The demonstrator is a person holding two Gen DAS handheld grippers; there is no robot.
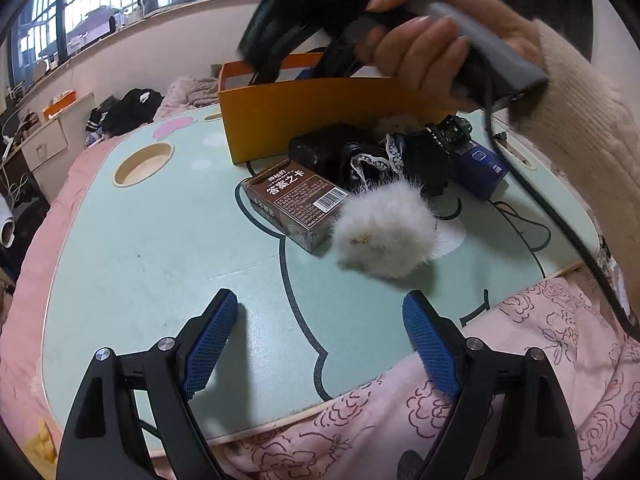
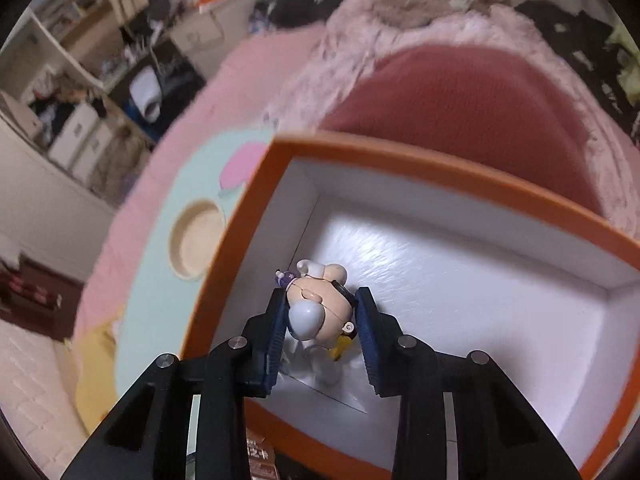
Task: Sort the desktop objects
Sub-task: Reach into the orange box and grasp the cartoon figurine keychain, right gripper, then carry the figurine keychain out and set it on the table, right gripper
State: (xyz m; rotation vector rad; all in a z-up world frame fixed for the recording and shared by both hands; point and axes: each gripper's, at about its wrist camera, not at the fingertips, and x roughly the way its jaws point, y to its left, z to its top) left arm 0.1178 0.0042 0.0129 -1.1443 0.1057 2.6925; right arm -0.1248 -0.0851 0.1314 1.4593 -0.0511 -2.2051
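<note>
**Entry: toy figurine going into the orange box**

- **Right tongs**: closed narrowly on a small toy figurine, cream body with a pale grey-white part and a purple bit at its far end. Both blue pads press its sides. It hangs inside the orange box, low over the white floor near the left corner; whether it touches the floor cannot be told.
- **Left tongs**: spread wide, holding nothing, over the near edge of the mint-green tabletop.
- **Awaiting sorting, on the tabletop just before the box:** brown card box with a barcode; white fluffy pompom touching it; a black lace-trimmed fabric item; a blue device; a dark block, identity unclear.
- **Step in hand (judged):** depositing the figurine; sorting looks early, since most items are outside the box.
- **Next move calls for:** opening the right tongs so the figurine settles, then lifting straight up clear of the box walls.
</note>
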